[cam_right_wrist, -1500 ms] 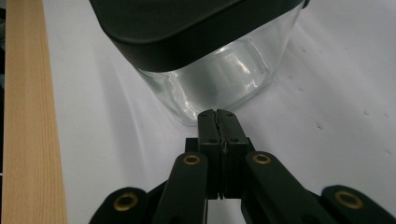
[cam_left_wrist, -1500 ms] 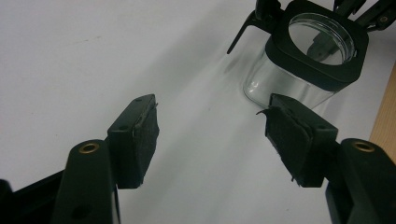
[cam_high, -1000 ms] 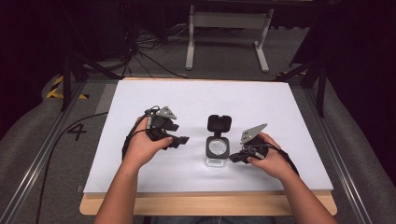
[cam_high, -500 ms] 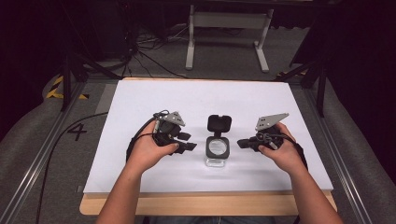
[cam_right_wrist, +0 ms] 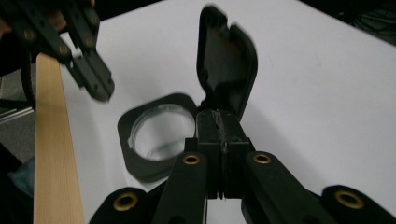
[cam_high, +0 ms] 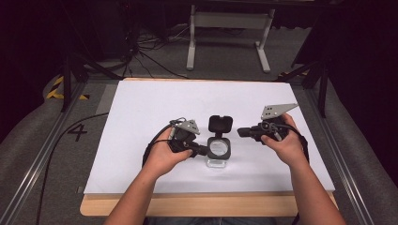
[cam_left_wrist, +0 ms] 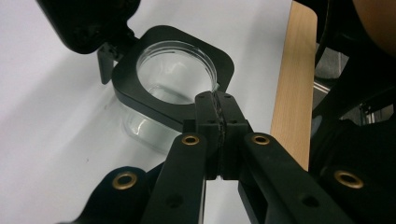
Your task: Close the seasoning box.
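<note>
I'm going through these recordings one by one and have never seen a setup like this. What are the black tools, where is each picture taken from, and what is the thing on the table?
A person sits at a white table and holds a hand-worked gripper in each hand. The high view looks down from above. The left gripper touches the side of a clear container with a black rim, whose black hinged lid stands open. The right gripper hangs above the table beside the lid.

The other two pictures come from cameras riding on the grippers. In the left gripper view its jaws have just been closing and now meet, tips at the container's rim. In the right gripper view the jaws are shut on nothing, before the open lid.
</note>
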A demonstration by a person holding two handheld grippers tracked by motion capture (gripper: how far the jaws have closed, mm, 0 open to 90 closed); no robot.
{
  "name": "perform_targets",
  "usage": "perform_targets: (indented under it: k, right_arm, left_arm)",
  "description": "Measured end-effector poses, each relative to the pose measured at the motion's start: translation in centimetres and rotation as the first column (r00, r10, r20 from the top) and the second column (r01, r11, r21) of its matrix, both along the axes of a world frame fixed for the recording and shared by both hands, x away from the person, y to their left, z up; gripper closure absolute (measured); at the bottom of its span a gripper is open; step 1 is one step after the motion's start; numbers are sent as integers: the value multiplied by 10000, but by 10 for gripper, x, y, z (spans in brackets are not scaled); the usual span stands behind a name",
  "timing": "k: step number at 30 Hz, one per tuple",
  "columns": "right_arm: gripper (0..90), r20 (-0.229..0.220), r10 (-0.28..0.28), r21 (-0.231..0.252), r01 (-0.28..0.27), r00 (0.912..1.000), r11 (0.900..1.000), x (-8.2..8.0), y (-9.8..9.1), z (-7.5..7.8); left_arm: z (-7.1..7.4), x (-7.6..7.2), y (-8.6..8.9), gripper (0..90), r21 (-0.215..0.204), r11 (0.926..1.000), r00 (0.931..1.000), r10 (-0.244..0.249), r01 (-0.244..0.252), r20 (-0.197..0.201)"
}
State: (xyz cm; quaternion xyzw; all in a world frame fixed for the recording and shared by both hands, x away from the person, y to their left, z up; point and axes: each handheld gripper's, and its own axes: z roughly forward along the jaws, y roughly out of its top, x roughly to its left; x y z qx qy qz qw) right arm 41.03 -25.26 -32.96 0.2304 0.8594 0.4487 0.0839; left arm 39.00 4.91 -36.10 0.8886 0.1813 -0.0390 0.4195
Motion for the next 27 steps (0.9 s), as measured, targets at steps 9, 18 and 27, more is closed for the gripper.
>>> perform_targets:
  k: [9, 18, 27]
  right_arm:
    - [900, 427, -155, 310, 142, 9990, 9994, 15, 18, 33]
    - [899, 760, -643, 265, 625, 9950, 9977, 30, 39, 52]
    - [899, 168, -591, -544, 599, 9981, 9967, 47, 59, 41]
  left_arm:
    - [-5, -1, -3, 896, 122, 9999, 9999, -55, 57, -108]
    - [-11, -2, -5, 891, 259, 9995, 9998, 187, -187, 7]
    - [-13, 0, -6, 893, 598, 9982, 9995, -80, 98, -303]
